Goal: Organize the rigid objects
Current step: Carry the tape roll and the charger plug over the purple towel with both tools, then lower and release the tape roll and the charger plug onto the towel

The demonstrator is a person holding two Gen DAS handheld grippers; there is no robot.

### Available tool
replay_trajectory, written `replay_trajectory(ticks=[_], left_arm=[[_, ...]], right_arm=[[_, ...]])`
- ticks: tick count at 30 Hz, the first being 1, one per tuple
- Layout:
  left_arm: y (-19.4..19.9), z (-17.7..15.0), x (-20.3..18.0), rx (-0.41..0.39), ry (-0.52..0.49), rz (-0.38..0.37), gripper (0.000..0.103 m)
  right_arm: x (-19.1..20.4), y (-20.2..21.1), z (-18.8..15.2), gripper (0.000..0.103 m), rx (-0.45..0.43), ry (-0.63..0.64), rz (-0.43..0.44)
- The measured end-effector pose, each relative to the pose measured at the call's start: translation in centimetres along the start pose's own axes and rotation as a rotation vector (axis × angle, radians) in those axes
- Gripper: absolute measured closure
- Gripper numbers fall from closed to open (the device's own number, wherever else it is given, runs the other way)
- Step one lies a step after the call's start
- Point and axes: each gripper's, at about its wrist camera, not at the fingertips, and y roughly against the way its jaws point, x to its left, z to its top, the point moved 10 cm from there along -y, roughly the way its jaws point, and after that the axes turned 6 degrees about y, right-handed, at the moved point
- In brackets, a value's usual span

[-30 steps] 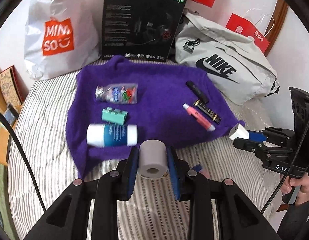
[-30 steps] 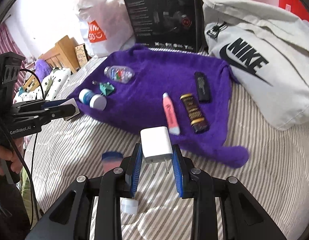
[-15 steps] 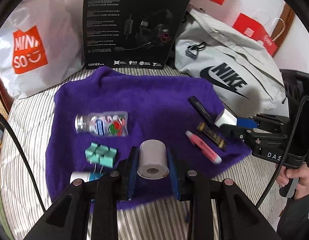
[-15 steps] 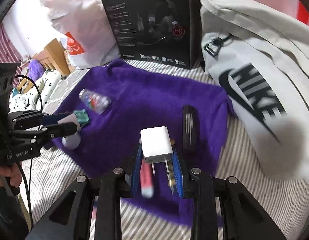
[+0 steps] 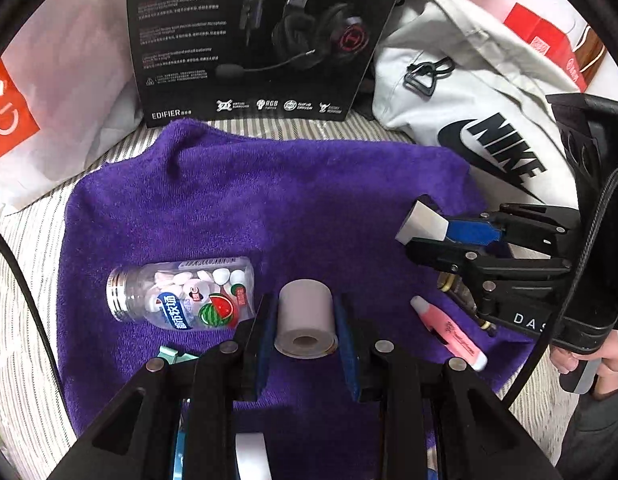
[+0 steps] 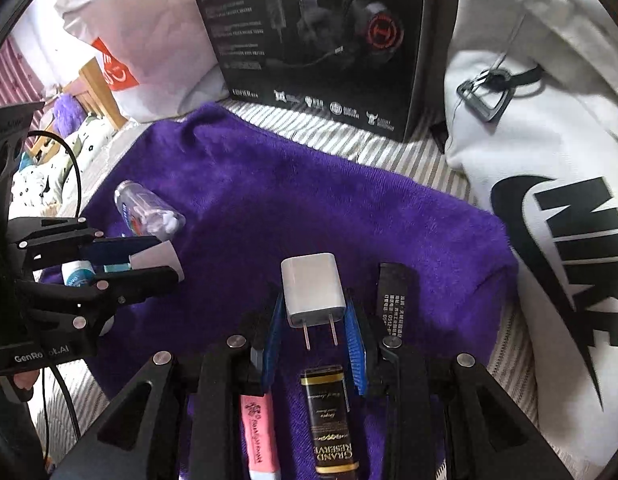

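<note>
We note a striped bed (image 5: 21, 288) carrying a plush purple towel (image 5: 293, 200). On the towel's left part lies a clear plastic candy bottle (image 5: 181, 294), on its side. Our left gripper (image 5: 305, 320) is clamped on a smooth grey tape roll (image 5: 305, 316) above the towel's near edge. Our right gripper (image 6: 314, 312) pinches a white rounded charger plug (image 6: 312, 290), prongs toward the camera, over the towel's right part.

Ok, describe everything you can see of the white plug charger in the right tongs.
The small white plastic plug charger is a glossy, rounded-cornered block with two flat metal prongs pointing back toward the camera. The right tongs clamp its lower sides between blue pads. It hangs above the purple towel, apparently touching nothing else. Seen side-on from the left camera, it juts forward past the tips.
</note>
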Motion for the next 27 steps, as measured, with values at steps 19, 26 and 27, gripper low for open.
replay_trajectory(ticks=[19,26,27], left_arm=[[-1.0,-0.6,-0.2,0.010,-0.056,0.016,0.073],[-0.9,-1.4,-0.6,0.016,-0.081,0.012,0.057],[-0.9,-1.5,-0.6,0.017,-0.085,0.011,0.055]], right_arm=[[0.6,-1.1,-0.2,0.073,0.012,0.089,-0.008],[0.3,-0.5,-1.1,0.071,0.038,0.070,-0.002],[0.2,-0.4,-1.4,0.071,0.041,0.064,-0.001]])
